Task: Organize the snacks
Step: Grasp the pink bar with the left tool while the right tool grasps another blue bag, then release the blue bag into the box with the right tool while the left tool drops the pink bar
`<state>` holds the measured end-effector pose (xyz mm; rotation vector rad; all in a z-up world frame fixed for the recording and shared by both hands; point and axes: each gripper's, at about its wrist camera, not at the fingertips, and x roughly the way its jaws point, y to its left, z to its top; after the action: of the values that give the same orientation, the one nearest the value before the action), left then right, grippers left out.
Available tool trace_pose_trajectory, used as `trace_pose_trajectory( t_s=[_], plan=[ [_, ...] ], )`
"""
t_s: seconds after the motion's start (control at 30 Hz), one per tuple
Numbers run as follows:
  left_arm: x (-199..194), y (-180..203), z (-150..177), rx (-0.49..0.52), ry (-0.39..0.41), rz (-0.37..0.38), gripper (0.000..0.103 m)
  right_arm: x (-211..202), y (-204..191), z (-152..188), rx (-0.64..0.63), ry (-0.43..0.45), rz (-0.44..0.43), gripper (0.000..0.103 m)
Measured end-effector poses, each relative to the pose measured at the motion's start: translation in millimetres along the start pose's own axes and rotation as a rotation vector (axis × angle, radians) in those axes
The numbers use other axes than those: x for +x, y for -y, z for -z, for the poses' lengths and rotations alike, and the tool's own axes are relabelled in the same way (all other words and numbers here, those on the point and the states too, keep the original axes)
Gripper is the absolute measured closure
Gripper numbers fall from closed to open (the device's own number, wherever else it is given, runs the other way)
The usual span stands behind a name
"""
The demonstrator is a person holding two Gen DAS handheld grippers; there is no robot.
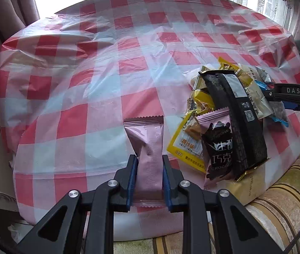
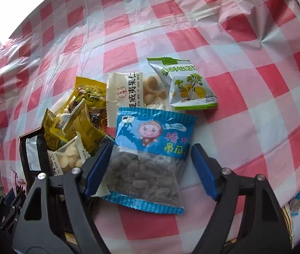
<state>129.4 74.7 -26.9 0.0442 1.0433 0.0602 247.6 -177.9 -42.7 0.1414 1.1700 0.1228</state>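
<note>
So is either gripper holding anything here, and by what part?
Left gripper: pink packet, clamped across its lower half. Right gripper: open around the blue packet, holding nothing.

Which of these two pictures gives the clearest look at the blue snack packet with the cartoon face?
The right wrist view. The blue packet lies flat between the open right tongs, its cartoon and dark fruit plain. In the left wrist view only blue scraps show behind the snack pile; they may be it.
</note>
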Motion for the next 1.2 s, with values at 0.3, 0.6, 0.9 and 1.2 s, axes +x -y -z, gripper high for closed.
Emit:
trace_pose_trajectory(
  t_s=[0.3, 0.6, 0.9, 1.2],
  plan=[
    [-16.9, -0.6, -7.1, -0.031, 0.021, -0.021, 0.08, -14.9, 19.1, 10.6, 0.032, 0.003, -0.069, 0.045],
    [-39.9, 10.9, -18.0, -0.052, 0.061, -0.046, 0.081, -51.5, 51.3, 18.4, 0.083, 0.077, -0.123, 0.046],
    [-65.6, 58.5, -41.4, 0.013, 0.121, 0.011, 0.081, -93.6, 89.6, 36.0, 0.123, 0.15, -0.151, 0.046],
    [-84.4, 182.3, -53.1, 0.193, 0.13, 0.282, 0.081, -135.3, 166.3, 63.0, 0.207, 0.199, -0.135, 0.046]
  ],
)
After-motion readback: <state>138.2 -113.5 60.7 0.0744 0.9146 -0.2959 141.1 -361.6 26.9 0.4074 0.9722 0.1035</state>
